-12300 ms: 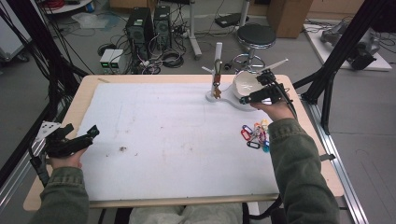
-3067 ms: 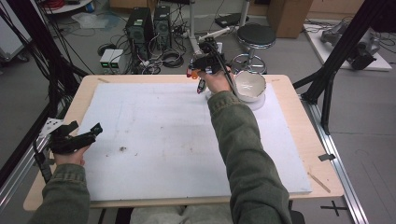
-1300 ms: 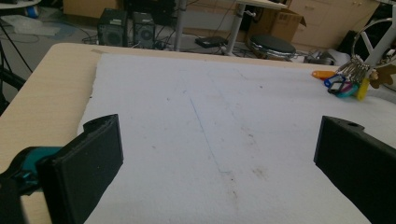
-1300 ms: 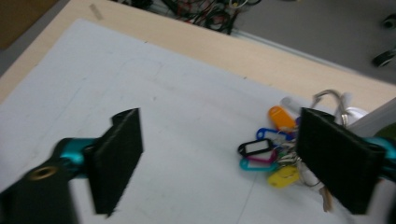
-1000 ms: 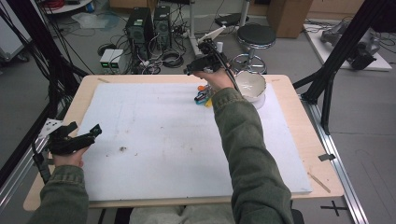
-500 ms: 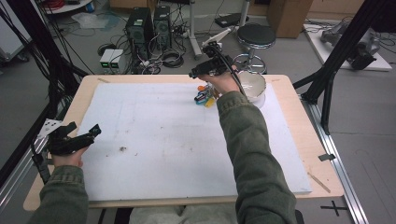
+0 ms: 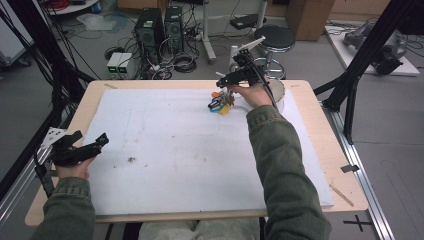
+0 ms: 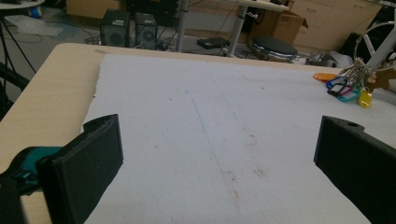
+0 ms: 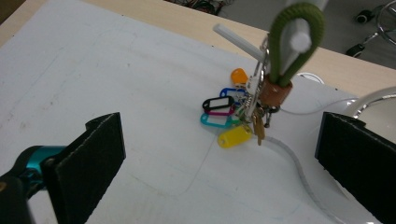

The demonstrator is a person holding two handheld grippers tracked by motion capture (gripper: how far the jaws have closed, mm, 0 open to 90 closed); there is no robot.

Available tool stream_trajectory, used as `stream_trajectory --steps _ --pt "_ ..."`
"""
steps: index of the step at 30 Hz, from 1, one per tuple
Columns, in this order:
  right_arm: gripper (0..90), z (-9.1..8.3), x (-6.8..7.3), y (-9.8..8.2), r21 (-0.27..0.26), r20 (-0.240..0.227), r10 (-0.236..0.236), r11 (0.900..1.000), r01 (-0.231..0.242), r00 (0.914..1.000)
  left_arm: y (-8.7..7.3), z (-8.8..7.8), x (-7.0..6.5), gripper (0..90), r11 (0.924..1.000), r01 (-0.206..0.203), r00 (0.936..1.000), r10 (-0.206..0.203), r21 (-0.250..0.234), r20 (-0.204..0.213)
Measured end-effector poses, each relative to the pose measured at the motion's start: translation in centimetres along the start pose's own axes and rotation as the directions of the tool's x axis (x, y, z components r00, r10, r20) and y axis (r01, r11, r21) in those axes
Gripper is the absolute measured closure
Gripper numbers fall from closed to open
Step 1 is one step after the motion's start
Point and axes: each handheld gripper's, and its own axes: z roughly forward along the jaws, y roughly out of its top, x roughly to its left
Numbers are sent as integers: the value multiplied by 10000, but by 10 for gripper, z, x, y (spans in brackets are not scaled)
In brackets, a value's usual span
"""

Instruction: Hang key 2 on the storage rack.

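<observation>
Beside bowl (image 7: 278,90), keys (image 9: 233,119), white hook (image 9: 243,44)

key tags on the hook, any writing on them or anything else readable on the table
No text can be read in any view.
Key tags: the paper windows look blank or too blurred to tell.
Brown collar under the green loop: no lettering shows.
Right gripper and left gripper: plain black jaws, no marks.
White sheet: only smudges and faint lines.
</observation>
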Motion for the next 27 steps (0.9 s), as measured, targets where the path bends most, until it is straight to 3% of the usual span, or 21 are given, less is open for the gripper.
stream_trajectory --steps 12,27 --pt "8 -24 -12 -16 -160 346 -54 9999 60 9994 0 0 0 17 10000 7 10000 -7 -15 -18" --pt "8 -38 -34 -54 -384 319 447 9983 -435 9985 0 0 -1 17 10000 18 10000 -18 -19 -46"
